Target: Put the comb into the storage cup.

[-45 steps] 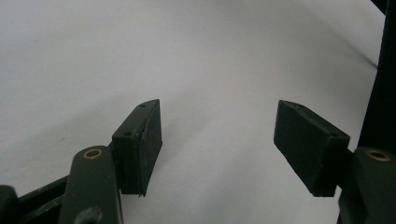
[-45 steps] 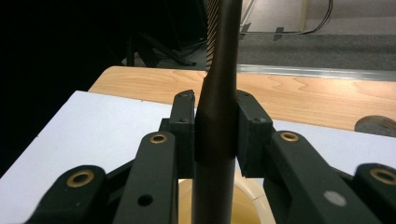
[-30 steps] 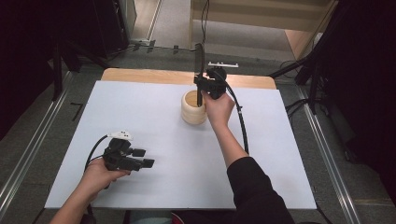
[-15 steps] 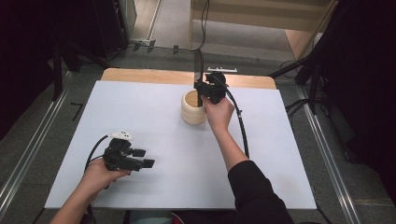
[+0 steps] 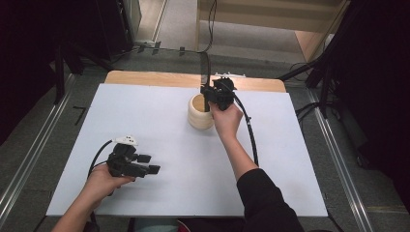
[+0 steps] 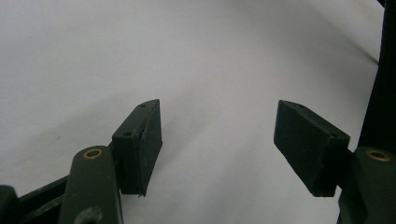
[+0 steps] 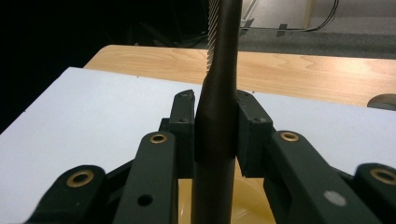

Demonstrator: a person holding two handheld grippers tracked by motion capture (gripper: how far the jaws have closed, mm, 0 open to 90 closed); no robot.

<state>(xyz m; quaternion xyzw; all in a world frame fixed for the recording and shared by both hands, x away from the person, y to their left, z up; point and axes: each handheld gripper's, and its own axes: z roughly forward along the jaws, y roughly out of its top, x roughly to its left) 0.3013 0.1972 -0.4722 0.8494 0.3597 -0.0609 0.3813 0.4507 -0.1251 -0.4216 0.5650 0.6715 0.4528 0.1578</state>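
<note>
My right gripper (image 5: 212, 96) is shut on a dark slim tool (image 5: 207, 67) that stands upright. In the right gripper view the pads clamp the tool's smooth handle (image 7: 219, 116), and a serrated edge runs up its top part. The tool's lower end reaches down into a pale wooden cup-shaped holder (image 5: 199, 113), whose yellow inside (image 7: 254, 205) shows just under the jaws. My left gripper (image 5: 147, 163) lies low on the white table top at the near left, far from the holder. Its jaws are open with nothing between the pads (image 6: 144, 144).
The white board (image 5: 290, 159) covers most of a wooden table (image 5: 145, 77), whose bare strip shows along the far edge. A cable (image 5: 249, 133) trails from the right gripper beside the forearm. Metal rails and dark stands flank the table.
</note>
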